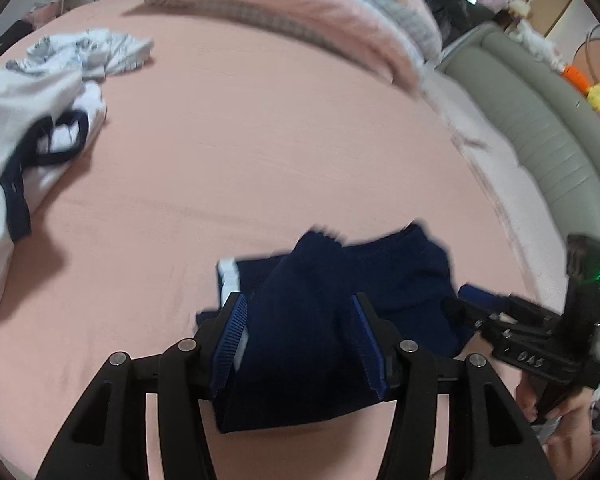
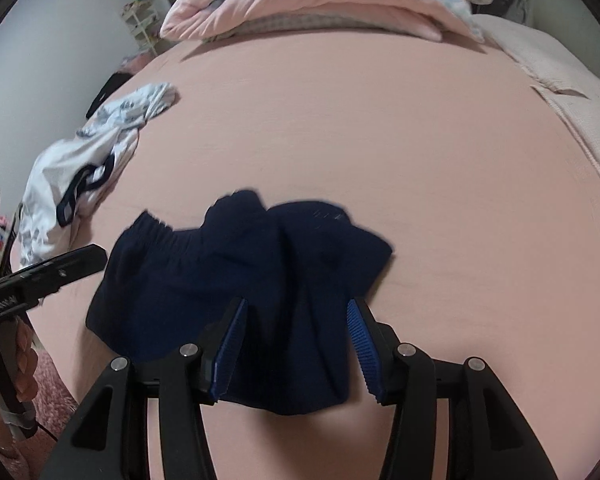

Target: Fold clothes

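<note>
From the left wrist view, the left gripper sits with its jaws spread apart, straddling a hump of the navy shorts, which lie crumpled on the pink bedsheet near the front edge. The fabric bunches up between the blue pads without being pinched, as far as the blur lets anyone tell. The right gripper pokes in from the side, just beside the shorts, and whether it's open from this angle is anyone's guess. A white-and-navy pile of clothes waits well apart on the left. Over in the right wrist view, the right gripper is spread wide too, with a fold of the shorts rising between its pads, nothing clamped. The elastic waistband shows gathered on the left, and the left gripper's finger hovers just beside it. To do this step well, each tool probably wants a clean corner or waistband end, not a mid-cloth wad, then a pull outward to flatten before any fold.
</note>
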Available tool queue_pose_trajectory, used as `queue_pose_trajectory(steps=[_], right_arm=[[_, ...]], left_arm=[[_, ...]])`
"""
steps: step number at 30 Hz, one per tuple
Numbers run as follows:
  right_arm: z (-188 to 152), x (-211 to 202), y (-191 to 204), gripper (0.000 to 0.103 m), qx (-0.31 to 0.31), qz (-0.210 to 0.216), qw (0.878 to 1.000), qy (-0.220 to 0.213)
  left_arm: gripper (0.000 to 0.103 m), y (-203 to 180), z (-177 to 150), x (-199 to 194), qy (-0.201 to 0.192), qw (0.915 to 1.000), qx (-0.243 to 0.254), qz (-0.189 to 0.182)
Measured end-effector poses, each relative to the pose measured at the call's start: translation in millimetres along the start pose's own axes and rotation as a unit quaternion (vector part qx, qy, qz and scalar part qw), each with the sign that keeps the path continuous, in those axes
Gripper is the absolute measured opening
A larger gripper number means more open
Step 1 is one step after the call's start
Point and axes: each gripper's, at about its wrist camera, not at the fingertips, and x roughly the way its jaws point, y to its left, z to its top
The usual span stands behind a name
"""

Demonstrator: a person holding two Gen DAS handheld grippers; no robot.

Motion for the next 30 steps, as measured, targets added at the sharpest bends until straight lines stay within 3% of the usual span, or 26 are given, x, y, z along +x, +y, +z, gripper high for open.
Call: queue_pose_trajectory(steps=[5, 9, 12, 15, 19, 23, 25, 27, 28, 30], right_arm=[[-6, 12, -3, 0.053, 0.001, -0.014, 1.000, 0.018], [-7, -8, -22, 0.056, 0.037, -0.022, 0.999, -0.004], [-3, -16, -36, 0.057, 0.064, -0.005, 0.998, -0.003], [-2, -10, -37, 0.057, 0.076, 0.027, 0.997, 0.016], [-3, 1, -28, 0.058, 0.074, 0.043, 0.996, 0.030], [-3, 5, -22, 0.070, 0.072, 0.045, 0.996, 0.036], [-3, 2, -17, 0.070, 0.067, 0.043, 0.996, 0.031], [-3, -1, -13, 0.060, 0.062, 0.041, 0.997, 0.026], [-2, -3, -11, 0.045, 0.060, 0.040, 0.997, 0.024], [-2, -6, -6, 0.028, 0.055, 0.038, 0.998, 0.019]], left_arm=[[0.052, 17, -9, 13, 0.029, 0.9991, -0.021, 0.024], [0.052, 21, -7, -6, 0.003, 0.9978, -0.038, 0.054], [0.052, 31, -11, -4, 0.018, 0.9967, -0.079, -0.001], [0.054, 35, -17, -3, 0.020, 0.9952, -0.096, -0.003], [0.063, 37, -24, 1, 0.030, 0.9943, -0.102, -0.004], [0.069, 36, -25, 10, 0.032, 0.9932, -0.110, -0.021], [0.068, 29, -24, 12, 0.028, 0.9947, -0.098, -0.016], [0.042, 23, -24, 15, 0.032, 0.9956, -0.085, -0.021], [0.035, 20, -24, 16, 0.034, 0.9960, -0.079, -0.023], [0.028, 12, -24, 15, 0.031, 0.9973, -0.065, -0.009]])
